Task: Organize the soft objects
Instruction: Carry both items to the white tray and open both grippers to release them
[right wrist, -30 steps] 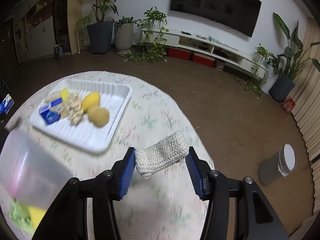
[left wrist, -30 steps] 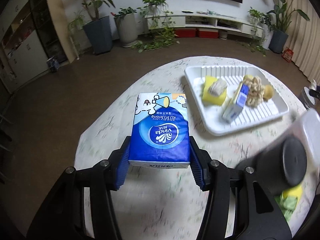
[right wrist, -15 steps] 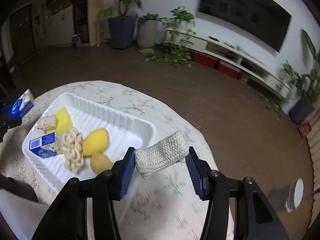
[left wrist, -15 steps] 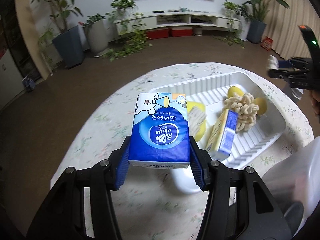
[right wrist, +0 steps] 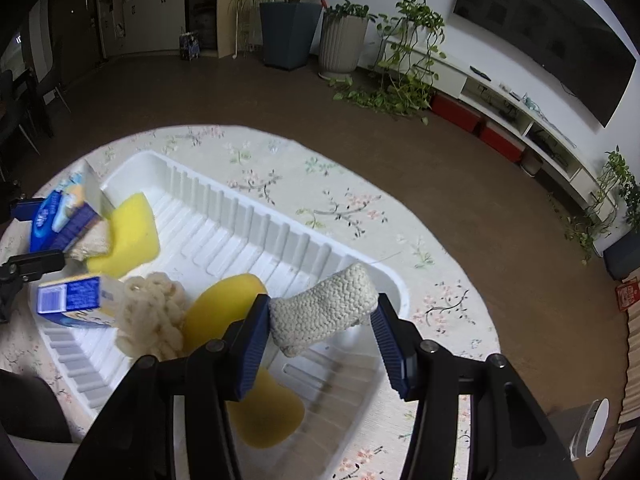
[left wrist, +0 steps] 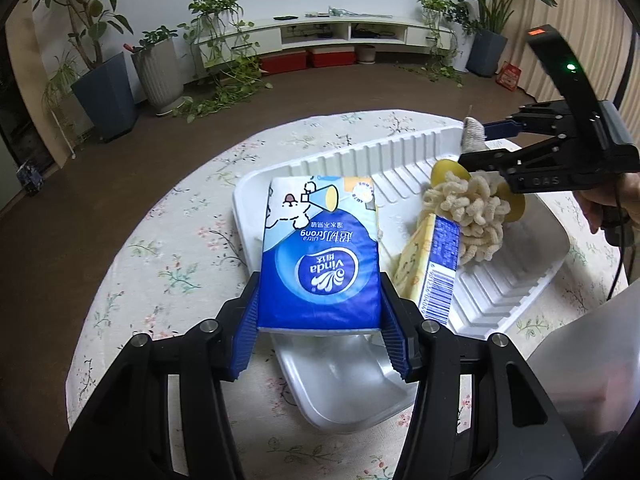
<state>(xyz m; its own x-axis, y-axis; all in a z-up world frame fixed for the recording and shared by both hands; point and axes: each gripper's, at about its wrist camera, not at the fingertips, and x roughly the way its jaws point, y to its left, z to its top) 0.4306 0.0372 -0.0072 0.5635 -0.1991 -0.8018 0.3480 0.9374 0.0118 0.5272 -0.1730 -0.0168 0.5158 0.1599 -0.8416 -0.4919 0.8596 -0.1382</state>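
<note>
Both your grippers hover over the white tray (left wrist: pixel 532 276): left gripper (left wrist: pixel 320 312) clamps the tissue pack (left wrist: pixel 318 256), long axis toward 12 o'clock; right gripper (right wrist: pixel 320 328) pinches the knitted cloth (right wrist: pixel 324 312) crosswise

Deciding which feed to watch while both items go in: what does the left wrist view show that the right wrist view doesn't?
Left wrist only: the tissue pack's printed face, square on, clamped in the left claw. Right wrist only: the square yellow sponge and the knitted cloth close up, gripped by the right claw. Both: the white ribbed tray, the looped scrubber and the small blue box.
</note>
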